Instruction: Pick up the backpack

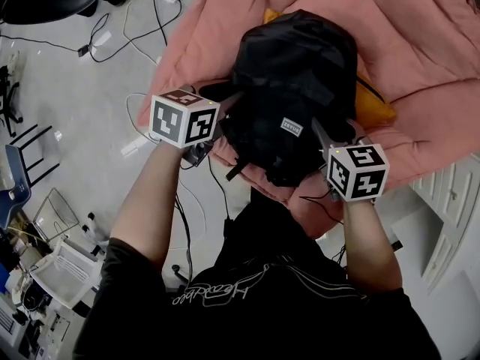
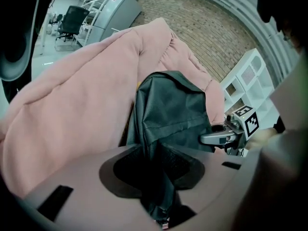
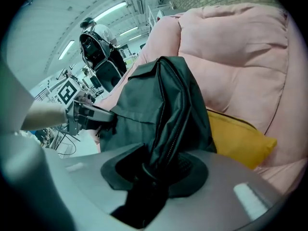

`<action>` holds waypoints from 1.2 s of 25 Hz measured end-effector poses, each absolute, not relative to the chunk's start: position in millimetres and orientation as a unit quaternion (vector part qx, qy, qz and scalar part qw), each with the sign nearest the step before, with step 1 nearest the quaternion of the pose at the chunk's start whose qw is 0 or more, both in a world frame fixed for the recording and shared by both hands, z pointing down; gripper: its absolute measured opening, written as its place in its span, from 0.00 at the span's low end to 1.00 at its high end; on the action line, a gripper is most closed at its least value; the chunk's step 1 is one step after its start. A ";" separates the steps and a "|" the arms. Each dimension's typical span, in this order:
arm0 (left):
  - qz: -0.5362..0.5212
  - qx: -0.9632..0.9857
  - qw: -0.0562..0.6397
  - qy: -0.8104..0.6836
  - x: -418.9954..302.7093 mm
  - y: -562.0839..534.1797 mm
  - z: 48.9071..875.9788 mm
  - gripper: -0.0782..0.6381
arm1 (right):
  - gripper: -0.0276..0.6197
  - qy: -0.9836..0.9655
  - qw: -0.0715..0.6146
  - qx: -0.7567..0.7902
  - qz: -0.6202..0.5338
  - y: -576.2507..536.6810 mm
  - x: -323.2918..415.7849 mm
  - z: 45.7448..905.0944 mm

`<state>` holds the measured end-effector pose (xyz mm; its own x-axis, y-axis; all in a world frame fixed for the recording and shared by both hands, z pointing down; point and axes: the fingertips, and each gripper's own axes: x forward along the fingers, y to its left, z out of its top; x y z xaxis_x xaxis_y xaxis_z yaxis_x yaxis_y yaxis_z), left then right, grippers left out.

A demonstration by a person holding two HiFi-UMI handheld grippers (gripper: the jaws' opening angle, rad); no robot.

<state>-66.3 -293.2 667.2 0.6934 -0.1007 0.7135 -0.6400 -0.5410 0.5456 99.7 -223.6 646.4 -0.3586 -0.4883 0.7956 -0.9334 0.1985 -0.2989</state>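
Black nylon backpack (image 1: 296, 88) on the pink quilt (image 1: 420, 43) looks soft, floppy and probably light. Left gripper (image 2: 161, 174) and right gripper (image 3: 154, 170) each clench a fold of it between their jaws. Seams or a strap would likely hold better than loose cloth.

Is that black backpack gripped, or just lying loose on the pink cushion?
Gripped. The left gripper and right gripper each pinch a fold of the backpack, on opposite sides.
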 end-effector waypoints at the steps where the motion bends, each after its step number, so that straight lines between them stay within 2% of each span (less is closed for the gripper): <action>1: 0.316 0.818 0.424 -0.228 -66.9 -293.2 666.3 0.27 | 0.25 -0.722 0.278 0.492 0.399 -223.7 98.9 645.6; 14: 0.303 0.819 0.413 -0.259 -72.7 -279.1 646.3 0.21 | 0.14 -0.725 0.216 0.498 0.424 -213.7 89.6 625.8; 30: 0.315 0.820 0.380 -0.291 -82.4 -235.8 596.1 0.19 | 0.12 -0.754 0.161 0.486 0.413 -174.8 76.5 581.0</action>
